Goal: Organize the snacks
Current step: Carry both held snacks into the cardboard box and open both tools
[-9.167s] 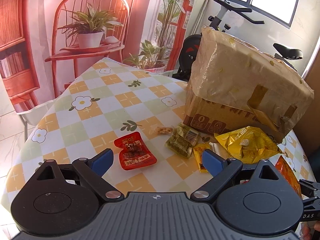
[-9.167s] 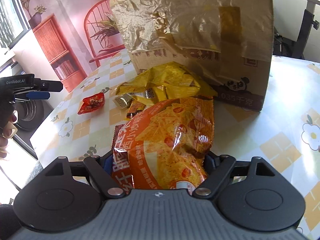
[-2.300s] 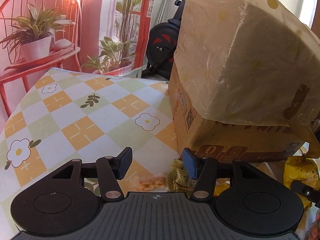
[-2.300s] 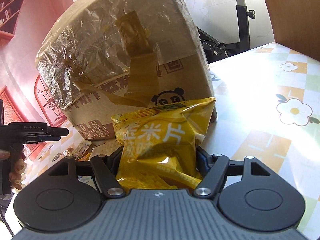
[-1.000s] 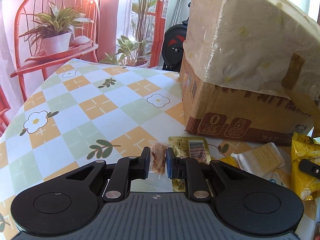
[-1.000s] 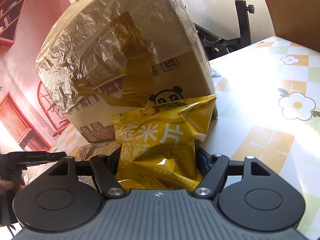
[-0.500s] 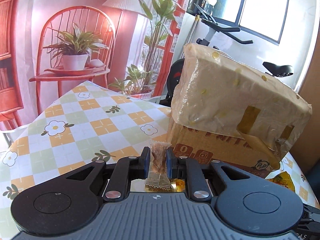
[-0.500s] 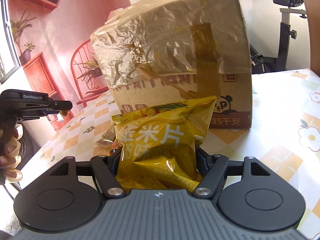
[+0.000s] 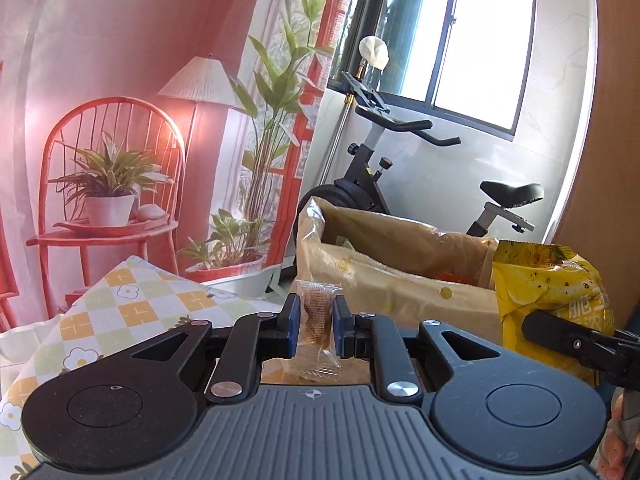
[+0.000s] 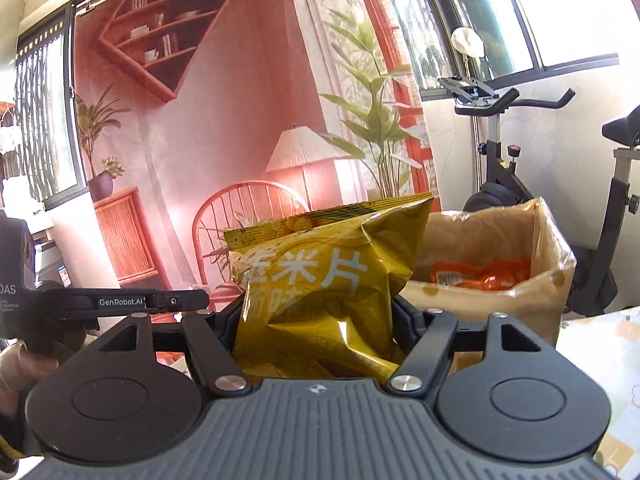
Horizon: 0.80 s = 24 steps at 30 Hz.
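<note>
My left gripper (image 9: 315, 320) is shut on a small clear-wrapped brown snack (image 9: 316, 316), held upright between its blue pads. Beyond it stands the cardboard box (image 9: 384, 280) lined with a tan plastic bag, its top open. My right gripper (image 10: 318, 320) is shut on a yellow chip bag (image 10: 320, 280), raised near the box's open top. That same yellow chip bag (image 9: 552, 292) shows at the right of the left wrist view, beside the box. Inside the box (image 10: 492, 248) lies an orange snack bag (image 10: 480, 274). The left gripper (image 10: 176, 302) shows side-on at the left of the right wrist view.
The checked flower tablecloth (image 9: 120, 304) covers the table to the left of the box. An exercise bike (image 9: 400, 168) stands behind the box by the window. A printed backdrop with a red chair and plants hangs at the back left.
Both grippers have risen with their snacks from table height to the level of the box's rim. The open top and the orange bag inside have come into view.
</note>
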Tool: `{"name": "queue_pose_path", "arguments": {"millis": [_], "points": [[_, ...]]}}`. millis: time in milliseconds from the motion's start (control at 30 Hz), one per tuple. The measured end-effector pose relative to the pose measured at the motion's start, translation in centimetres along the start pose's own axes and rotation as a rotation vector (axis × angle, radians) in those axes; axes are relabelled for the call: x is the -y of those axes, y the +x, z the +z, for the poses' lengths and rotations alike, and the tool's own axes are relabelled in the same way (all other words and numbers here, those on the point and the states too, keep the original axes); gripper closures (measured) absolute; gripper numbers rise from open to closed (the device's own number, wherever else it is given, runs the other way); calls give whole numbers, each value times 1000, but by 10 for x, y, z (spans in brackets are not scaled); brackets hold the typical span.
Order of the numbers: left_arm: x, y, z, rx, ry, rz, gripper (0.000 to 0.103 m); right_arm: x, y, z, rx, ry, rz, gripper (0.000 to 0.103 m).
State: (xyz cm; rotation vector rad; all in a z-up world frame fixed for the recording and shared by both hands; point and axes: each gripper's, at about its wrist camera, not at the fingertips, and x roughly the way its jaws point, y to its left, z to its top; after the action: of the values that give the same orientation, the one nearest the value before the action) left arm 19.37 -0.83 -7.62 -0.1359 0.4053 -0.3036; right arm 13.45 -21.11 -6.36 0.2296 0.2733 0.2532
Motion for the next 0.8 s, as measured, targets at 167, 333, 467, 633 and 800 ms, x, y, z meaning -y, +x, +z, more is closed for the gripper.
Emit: {"name": "queue_pose_path", "arguments": {"millis": [167,333,467,633,800], "points": [[24,23,40,77,22,-52,85,29,23,50,56,-72,-143,31],[49,72,61,51,43,-65,85,56,64,57,28,-146,-266,31],[58,108,61,-18,57,-57,85,69,86,45,-29,-116,-302,31],[57,132,51,-95,64,-50,82,81,93,35,-68,-77,-334,26],[52,125,46,-86,96,-23,40,83,86,34,-75,-76,-337,12]]}}
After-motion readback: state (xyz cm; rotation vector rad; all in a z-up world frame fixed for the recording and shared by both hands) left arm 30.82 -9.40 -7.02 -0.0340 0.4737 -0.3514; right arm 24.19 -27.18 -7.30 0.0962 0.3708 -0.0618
